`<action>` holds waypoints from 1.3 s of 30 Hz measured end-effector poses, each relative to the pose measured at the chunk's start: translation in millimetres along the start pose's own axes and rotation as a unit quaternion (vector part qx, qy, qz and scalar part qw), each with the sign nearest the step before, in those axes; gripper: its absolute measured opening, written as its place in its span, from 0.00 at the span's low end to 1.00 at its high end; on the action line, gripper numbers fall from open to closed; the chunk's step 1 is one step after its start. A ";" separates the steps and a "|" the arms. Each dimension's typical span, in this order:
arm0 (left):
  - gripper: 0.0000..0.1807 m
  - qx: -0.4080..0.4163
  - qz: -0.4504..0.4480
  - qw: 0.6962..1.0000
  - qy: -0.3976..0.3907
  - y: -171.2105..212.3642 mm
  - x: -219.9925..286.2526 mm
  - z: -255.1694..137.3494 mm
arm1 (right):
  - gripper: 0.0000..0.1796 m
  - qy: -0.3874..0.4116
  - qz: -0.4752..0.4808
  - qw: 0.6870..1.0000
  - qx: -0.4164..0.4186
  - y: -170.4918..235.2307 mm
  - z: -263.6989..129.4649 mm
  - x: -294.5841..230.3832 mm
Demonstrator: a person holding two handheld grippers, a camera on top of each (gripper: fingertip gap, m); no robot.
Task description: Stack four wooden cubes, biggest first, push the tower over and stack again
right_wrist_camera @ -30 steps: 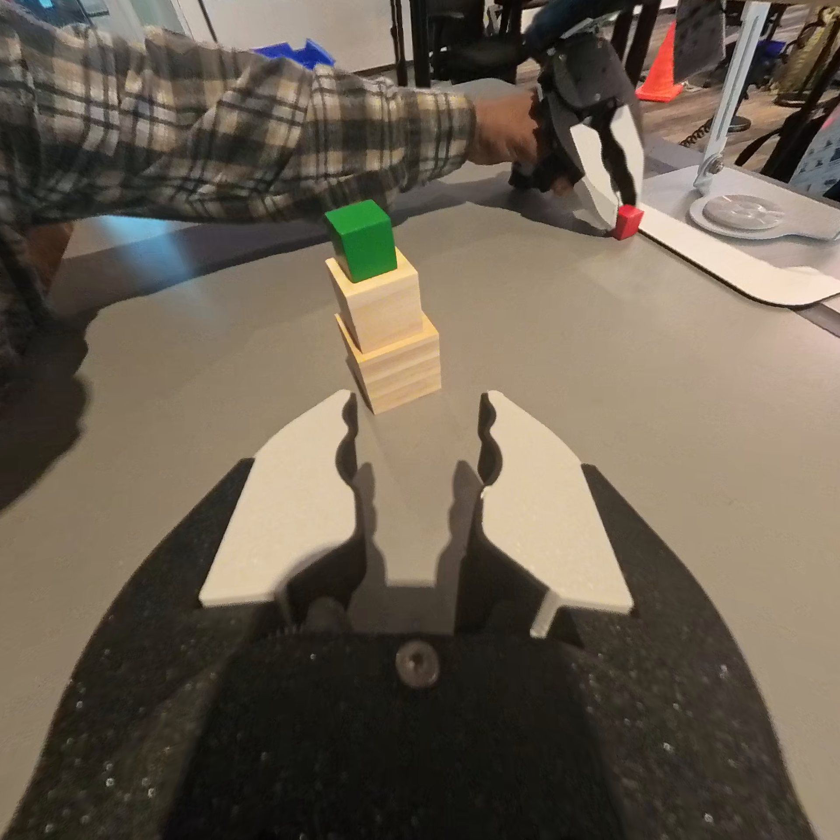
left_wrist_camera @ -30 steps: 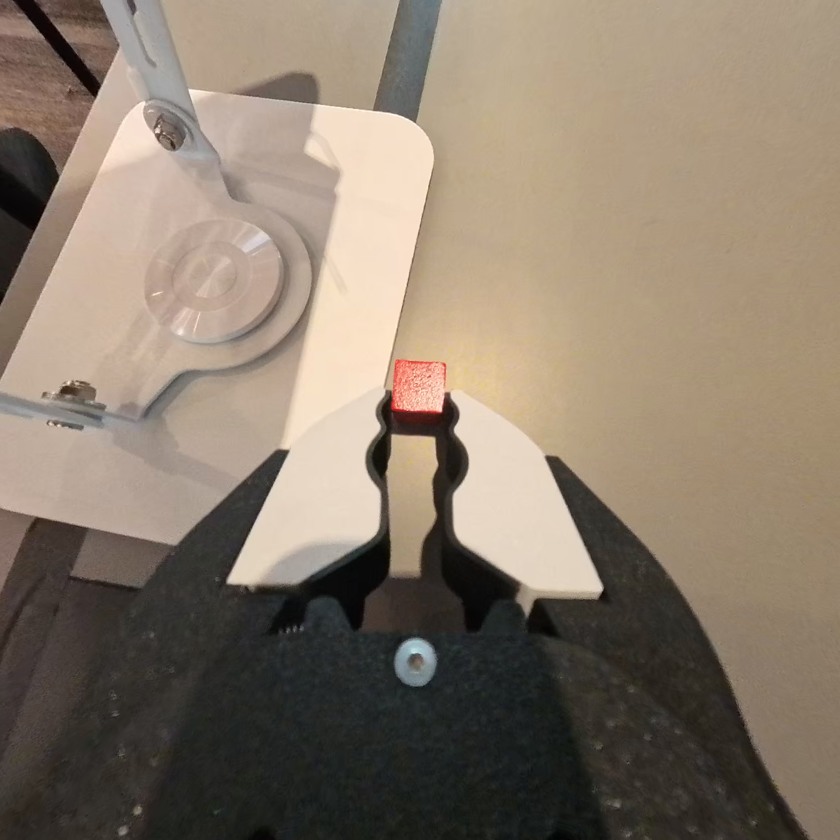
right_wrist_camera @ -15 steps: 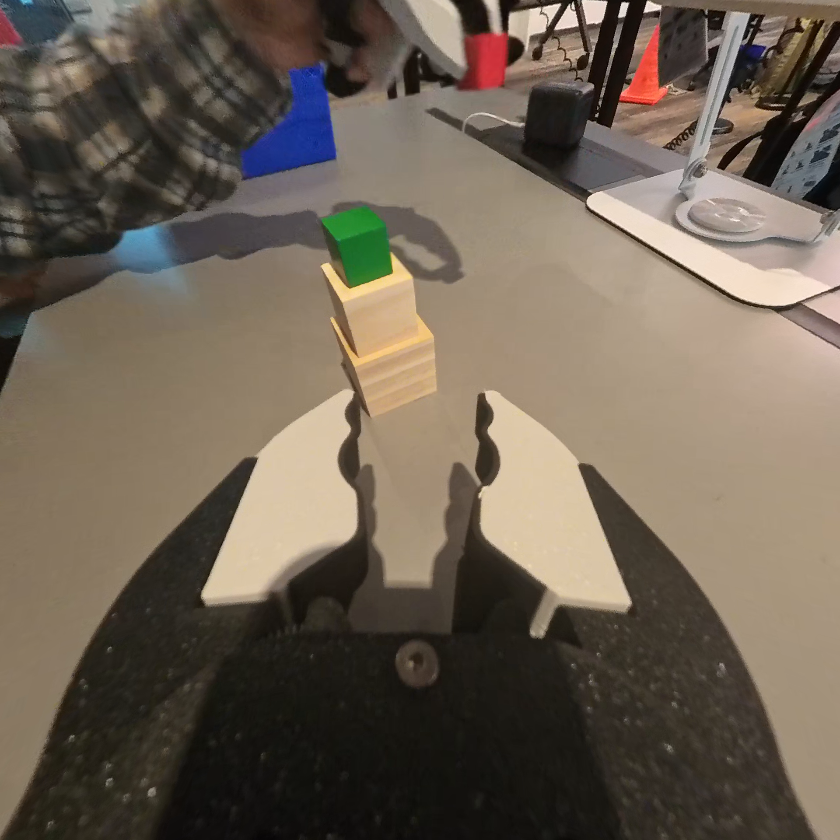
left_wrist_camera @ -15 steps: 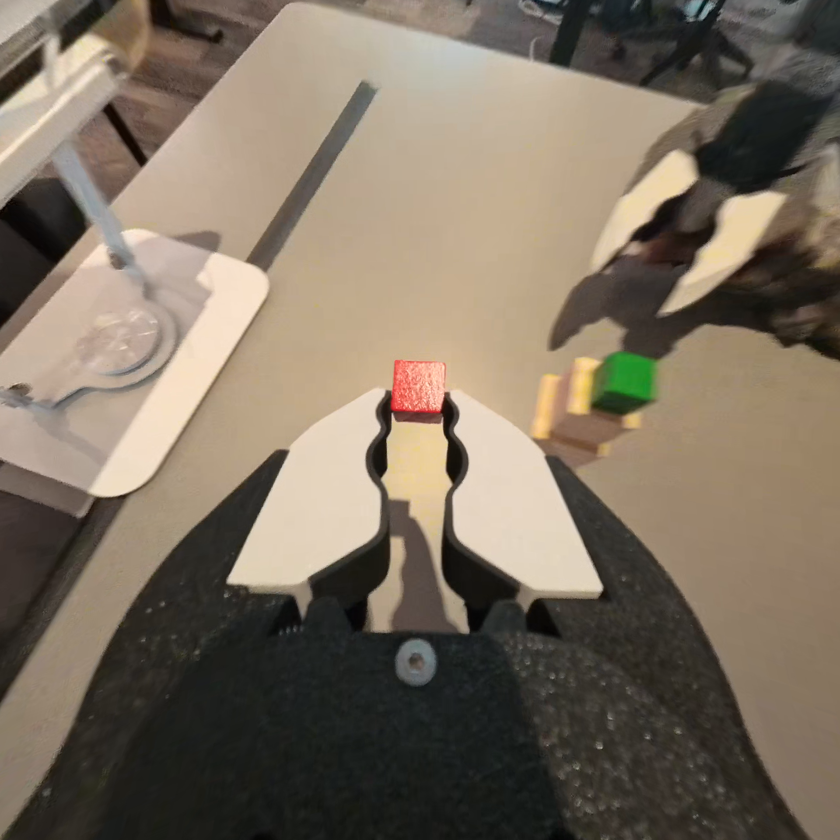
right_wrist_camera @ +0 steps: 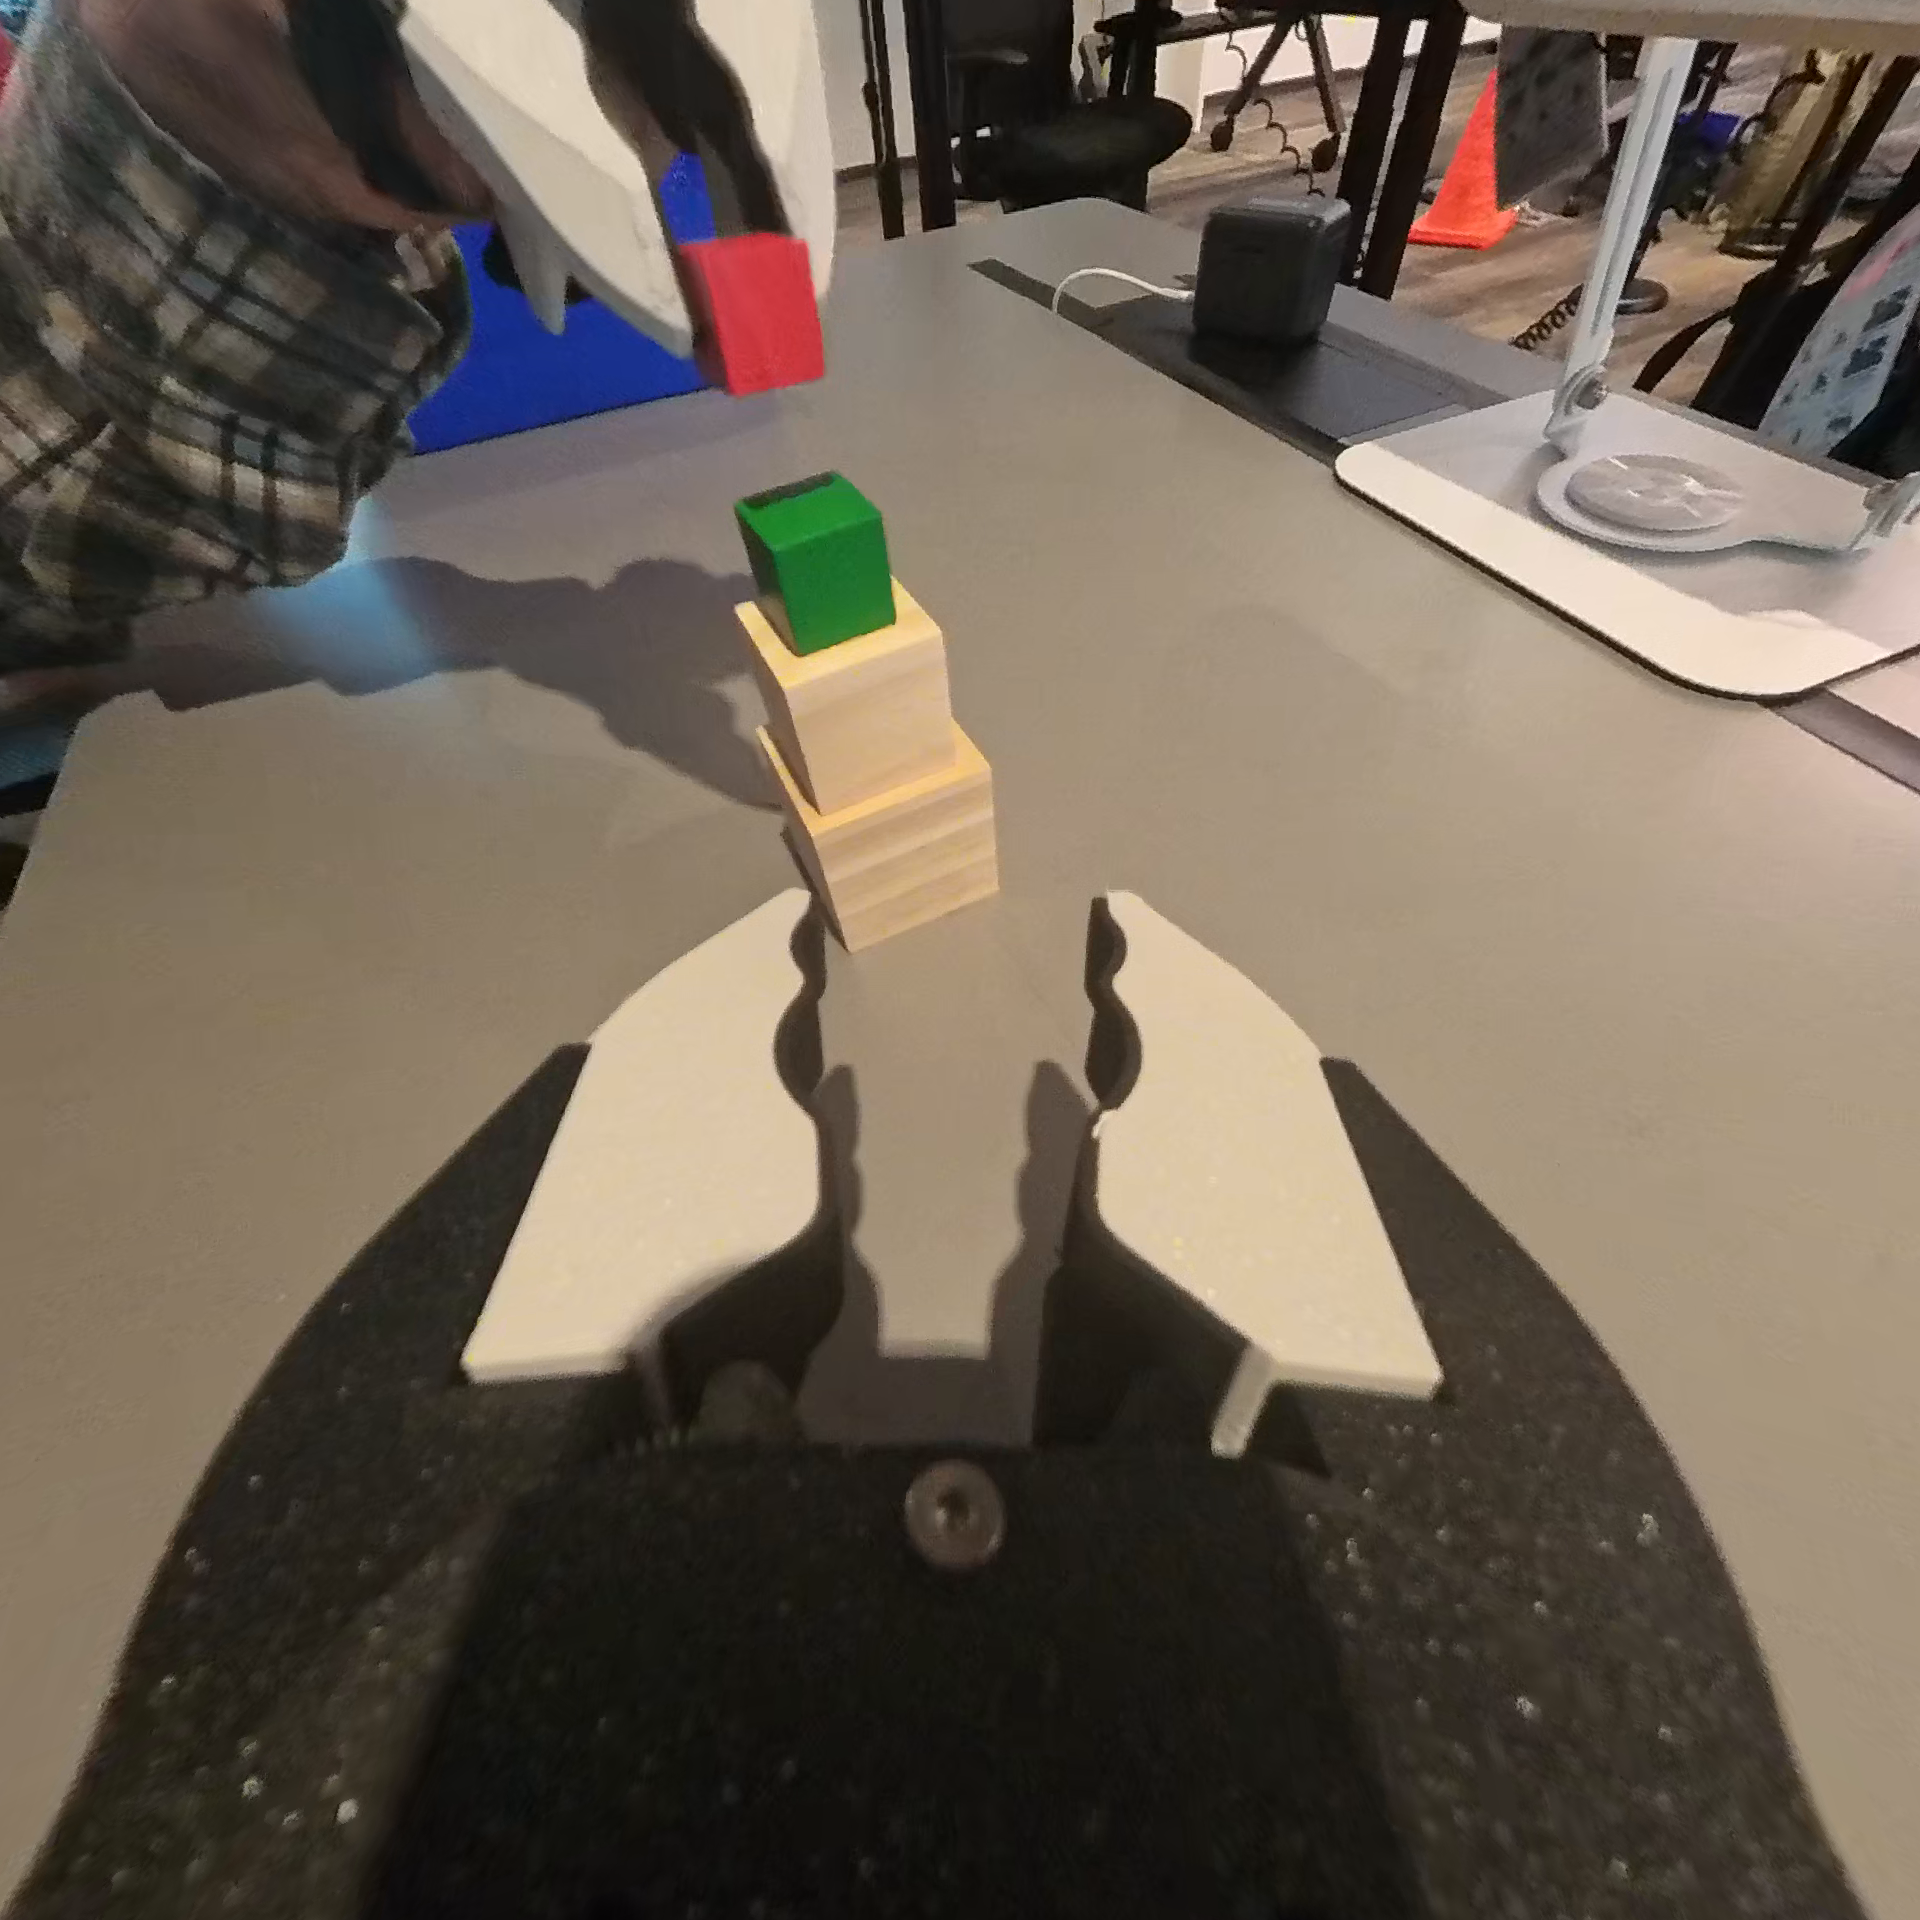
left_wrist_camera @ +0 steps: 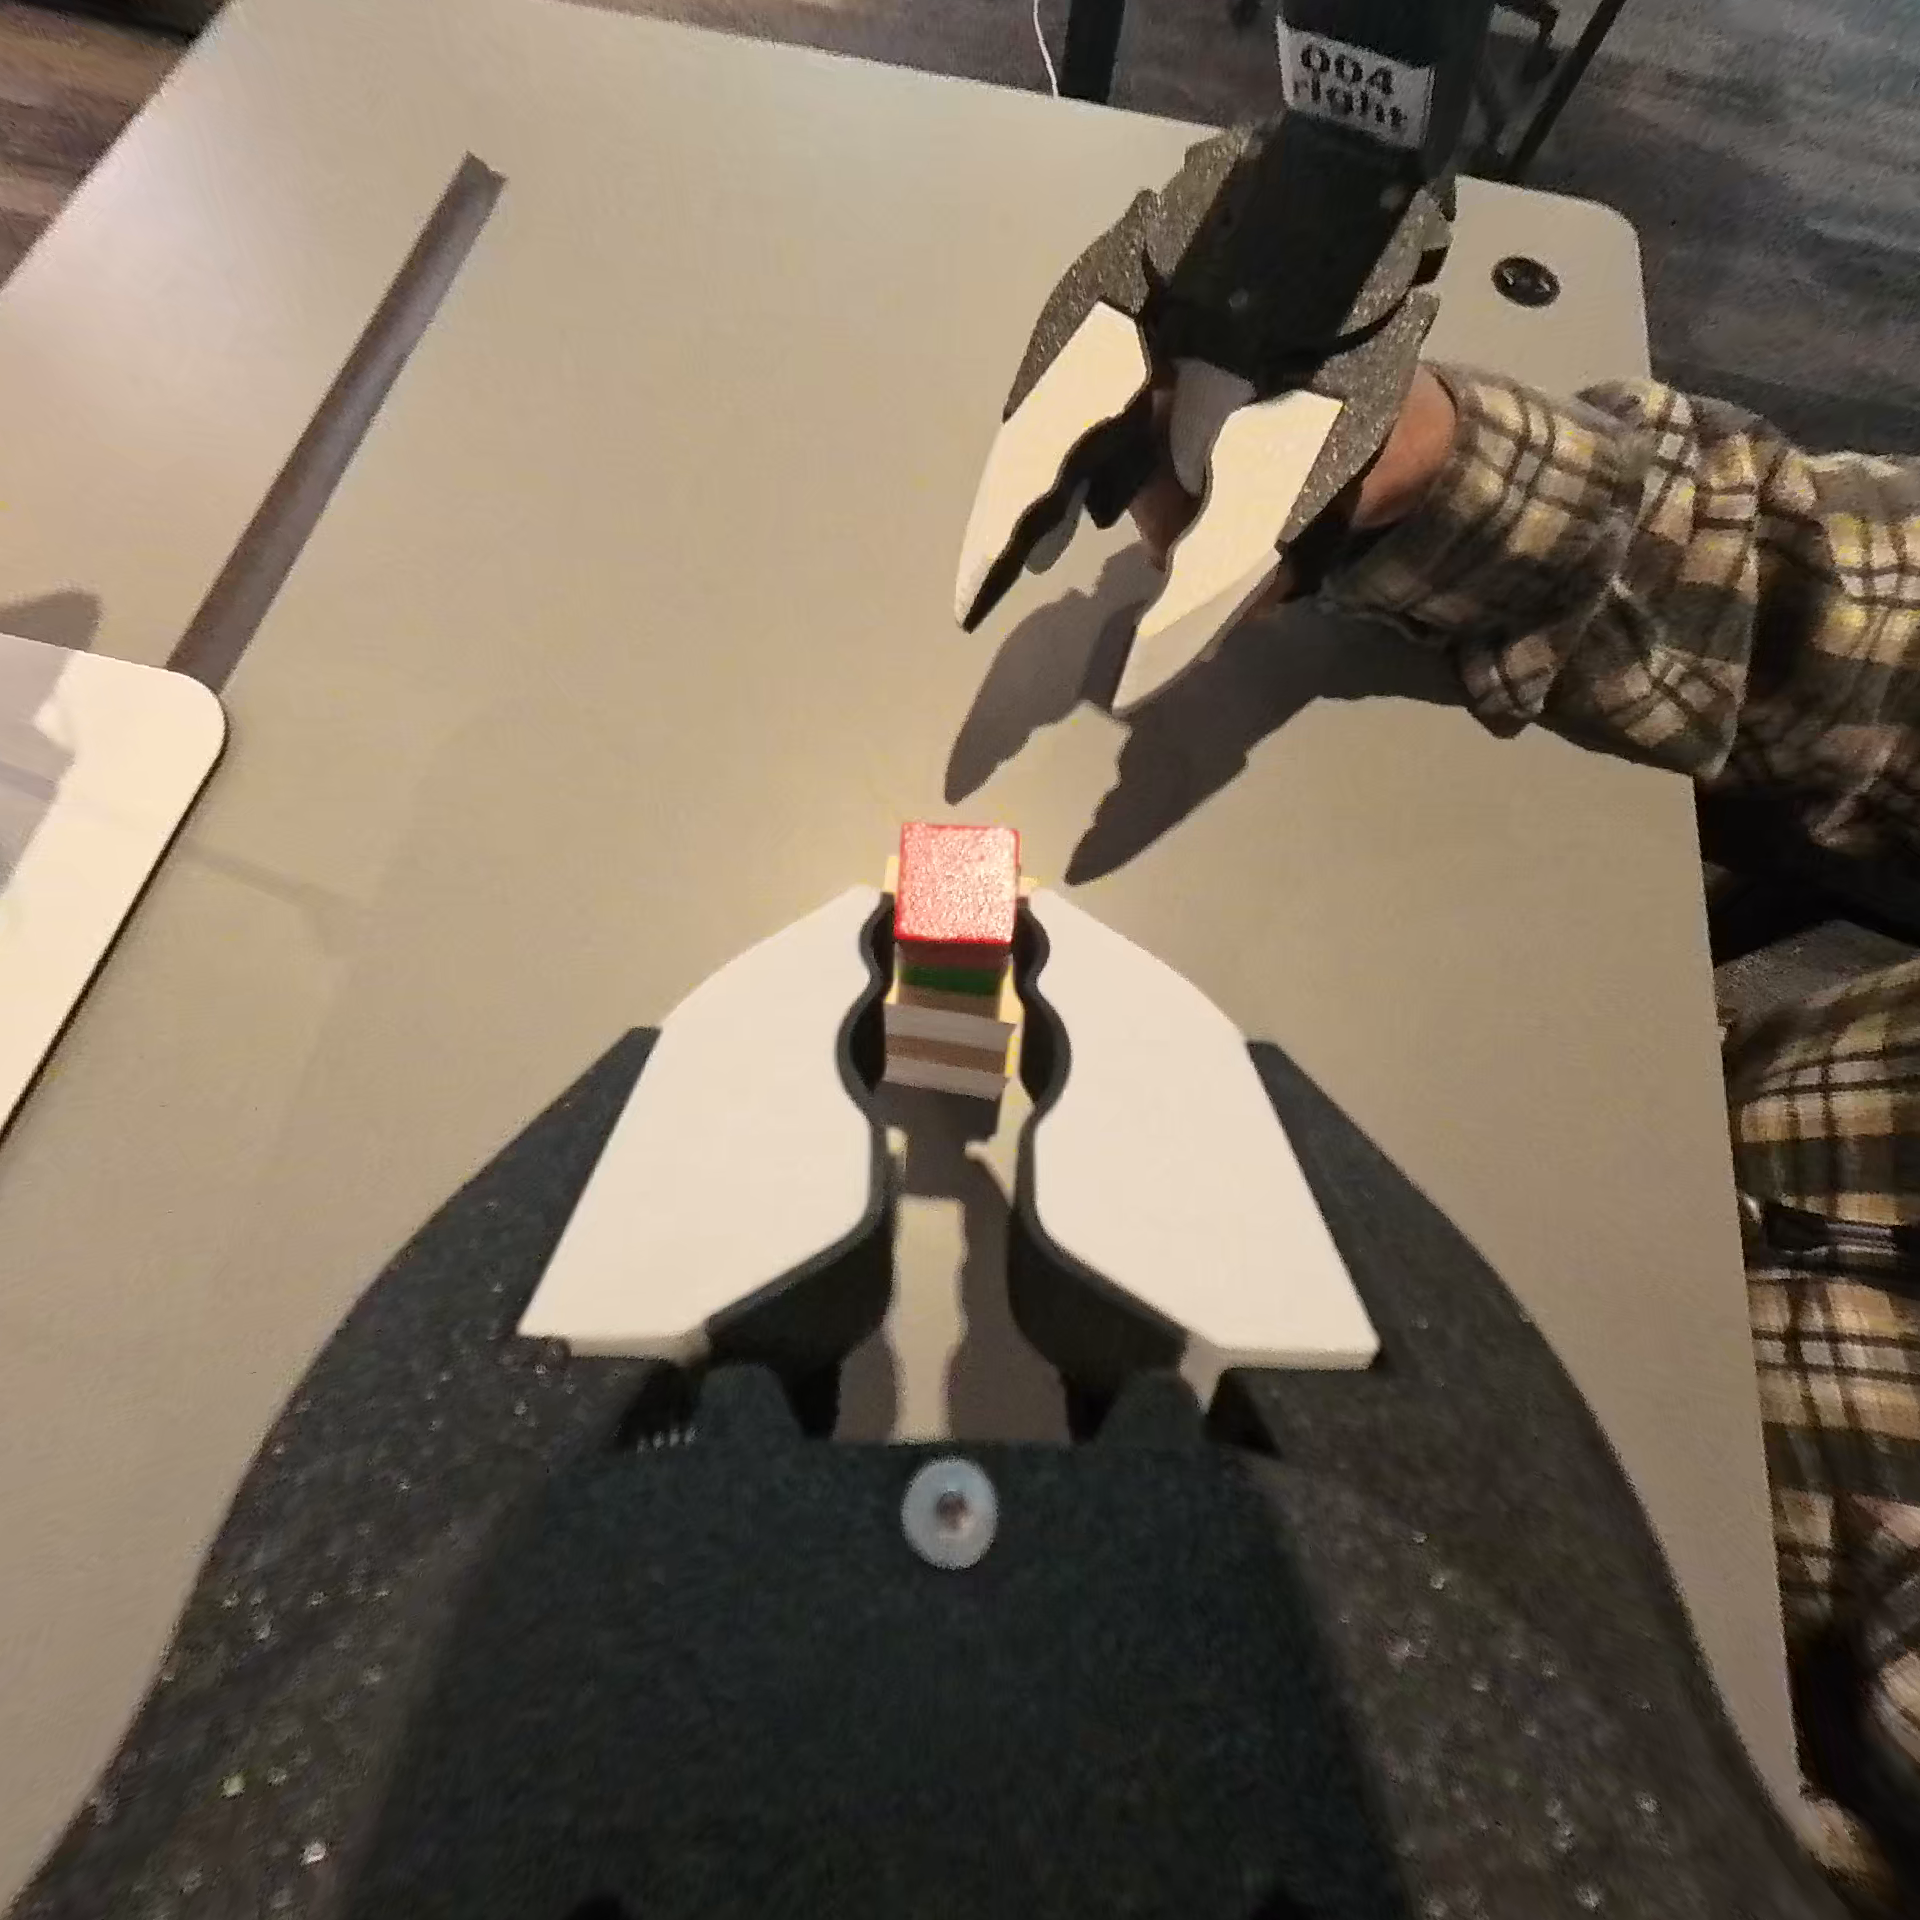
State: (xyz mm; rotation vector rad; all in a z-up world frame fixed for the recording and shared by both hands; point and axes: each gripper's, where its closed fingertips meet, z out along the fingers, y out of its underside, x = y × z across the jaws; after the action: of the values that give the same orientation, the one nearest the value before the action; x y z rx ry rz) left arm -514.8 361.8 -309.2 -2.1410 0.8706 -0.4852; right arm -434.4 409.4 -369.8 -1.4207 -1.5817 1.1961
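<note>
A tower of three cubes stands on the grey table: a large plain wooden cube (right_wrist_camera: 904, 842) at the bottom, a smaller plain one (right_wrist_camera: 862, 696) on it, a green cube (right_wrist_camera: 821, 566) on top. My left gripper (left_wrist_camera: 956, 914) is shut on a small red cube (left_wrist_camera: 956, 883) and holds it in the air above the tower, whose green cube (left_wrist_camera: 948, 977) and wooden cubes (left_wrist_camera: 945, 1049) show below it. The red cube (right_wrist_camera: 753, 312) also shows in the right wrist view, up and left of the green cube. My right gripper (right_wrist_camera: 956, 914) is open and empty, just in front of the tower's base.
A white lamp base plate (right_wrist_camera: 1621, 561) lies at the right of the table, with a dark strip and a black box (right_wrist_camera: 1273, 265) behind. A blue bin (right_wrist_camera: 540, 353) is at the far left. A plaid sleeve (right_wrist_camera: 177, 384) reaches over the left side. Across from one pair of fingers to the other is roughly 12 cm.
My left gripper has carried the red cube from beside the lamp plate, up and across, to above the tower. The right gripper and the tower have stayed still.
</note>
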 end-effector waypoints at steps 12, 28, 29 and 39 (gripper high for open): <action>0.12 -0.024 0.005 1.000 0.019 5.6 0.4 16.6 | 0.26 -0.006 0.001 1.000 -0.009 3.5 2.0 -0.7; 0.12 -0.022 0.015 0.999 0.032 8.0 0.1 20.0 | 0.27 -0.013 0.004 1.000 -0.013 5.8 4.0 -1.7; 0.12 -0.023 0.015 0.999 0.031 7.9 -0.2 19.9 | 0.27 -0.013 0.004 1.000 -0.013 6.0 4.0 -1.7; 0.13 -0.012 0.011 0.999 0.031 5.5 0.4 19.3 | 0.27 -0.014 0.005 1.000 -0.015 6.6 4.3 -2.0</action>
State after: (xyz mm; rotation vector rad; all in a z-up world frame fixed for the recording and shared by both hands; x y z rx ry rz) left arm -505.7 368.7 -325.7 -2.1459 0.9381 -0.5355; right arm -435.7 406.4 -377.3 -1.4387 -1.6199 1.2082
